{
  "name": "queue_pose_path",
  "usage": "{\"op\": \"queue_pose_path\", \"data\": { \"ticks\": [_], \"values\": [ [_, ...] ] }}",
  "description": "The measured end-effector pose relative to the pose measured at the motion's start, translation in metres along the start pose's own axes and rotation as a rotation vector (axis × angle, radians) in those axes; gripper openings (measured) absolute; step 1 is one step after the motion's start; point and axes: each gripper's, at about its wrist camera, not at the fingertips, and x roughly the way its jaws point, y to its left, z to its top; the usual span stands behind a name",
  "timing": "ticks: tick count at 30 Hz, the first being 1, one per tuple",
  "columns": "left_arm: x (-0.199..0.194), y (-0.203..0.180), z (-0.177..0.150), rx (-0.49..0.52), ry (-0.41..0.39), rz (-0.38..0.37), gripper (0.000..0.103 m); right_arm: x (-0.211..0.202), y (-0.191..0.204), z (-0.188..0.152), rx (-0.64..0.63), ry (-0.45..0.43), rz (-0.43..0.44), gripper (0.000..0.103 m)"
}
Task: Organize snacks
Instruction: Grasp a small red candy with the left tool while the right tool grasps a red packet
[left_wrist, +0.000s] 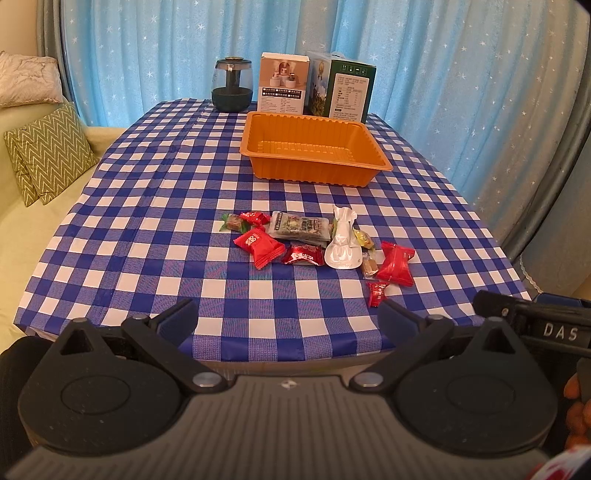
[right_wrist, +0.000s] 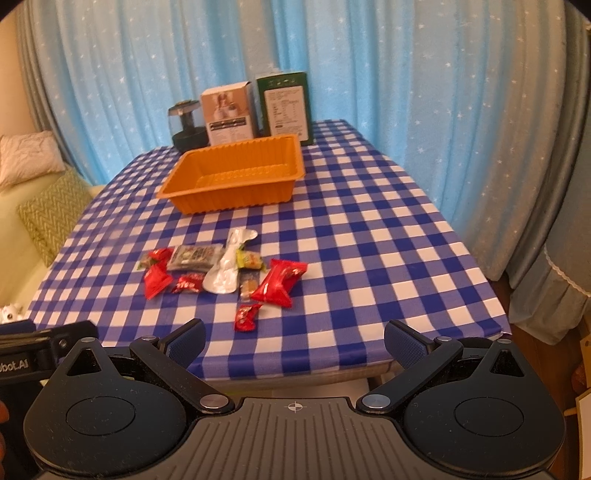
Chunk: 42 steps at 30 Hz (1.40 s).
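Note:
Several wrapped snacks lie in a loose pile mid-table: red packets (left_wrist: 258, 246) (right_wrist: 279, 281), a dark printed bar (left_wrist: 300, 226) (right_wrist: 195, 256), a white pouch (left_wrist: 343, 242) (right_wrist: 227, 271) and small candies (left_wrist: 377, 292) (right_wrist: 246, 317). An empty orange tray (left_wrist: 314, 127) (right_wrist: 207, 192) stands behind them. My left gripper (left_wrist: 288, 319) is open and empty over the table's near edge. My right gripper (right_wrist: 294, 339) is open and empty at the near edge, just short of the small red candy.
A checked blue-and-white cloth covers the table (left_wrist: 147, 206) (right_wrist: 369, 229). At the back stand a dark glass jar (left_wrist: 232, 85) (right_wrist: 186, 125), a white box (left_wrist: 282, 83) (right_wrist: 229, 112) and a green box (left_wrist: 345, 88) (right_wrist: 288, 107). A sofa with cushions (left_wrist: 48, 155) is left.

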Motion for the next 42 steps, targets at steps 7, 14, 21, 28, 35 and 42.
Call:
{"op": "queue_pose_path", "data": {
  "ticks": [7,14,21,28,35,42],
  "values": [
    [0.015,0.000,0.001,-0.008,0.017,-0.017,0.103,0.011,-0.008,-0.001,0.027,-0.008,-0.017,0.102],
    [0.048,-0.004,0.001,-0.022,0.050,-0.065,0.100,0.035,-0.014,0.000,0.027,0.003,0.000,0.091],
    [0.087,-0.021,0.006,-0.031,0.040,-0.147,0.091,0.063,-0.032,0.005,0.071,0.029,-0.002,0.085],
    [0.132,-0.049,0.000,0.051,0.064,-0.204,0.068,0.087,-0.050,0.010,0.113,0.031,-0.040,0.084],
    [0.165,-0.074,-0.005,0.141,0.084,-0.219,0.036,0.104,-0.065,0.012,0.162,0.059,-0.056,0.082],
    [0.168,-0.075,-0.008,0.204,0.087,-0.199,0.017,0.112,-0.060,0.014,0.149,0.056,-0.037,0.082]
  ]
}}
